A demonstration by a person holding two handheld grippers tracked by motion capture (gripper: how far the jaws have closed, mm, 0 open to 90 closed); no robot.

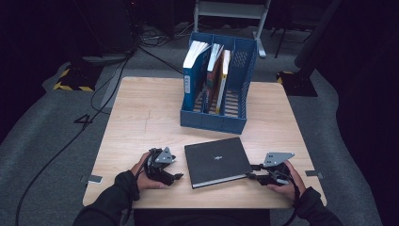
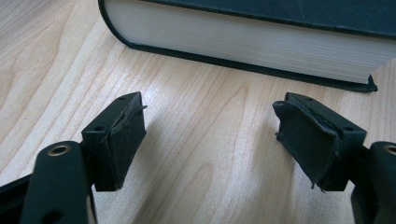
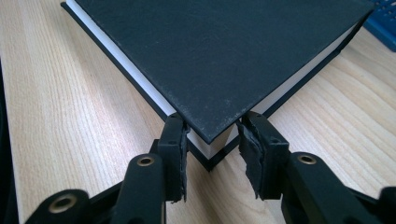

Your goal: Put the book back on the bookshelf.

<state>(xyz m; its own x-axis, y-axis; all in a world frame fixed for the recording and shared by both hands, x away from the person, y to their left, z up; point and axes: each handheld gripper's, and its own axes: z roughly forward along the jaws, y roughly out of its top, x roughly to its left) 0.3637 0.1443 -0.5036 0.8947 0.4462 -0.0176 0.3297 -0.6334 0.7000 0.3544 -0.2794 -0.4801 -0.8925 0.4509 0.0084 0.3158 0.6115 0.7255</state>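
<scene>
Wood-grain surface, pale and square, stands on grey carpet in a dark room, with black cables trailing across the floor off its left edge. Near the front edge, the left hand-held gripper rests with jaws wide apart and empty, just beside a black hardcover book lying flat. At that book's front right corner, the right hand-held gripper has its pads on either side. Toward the back edge, a blue file rack holds upright books.
</scene>
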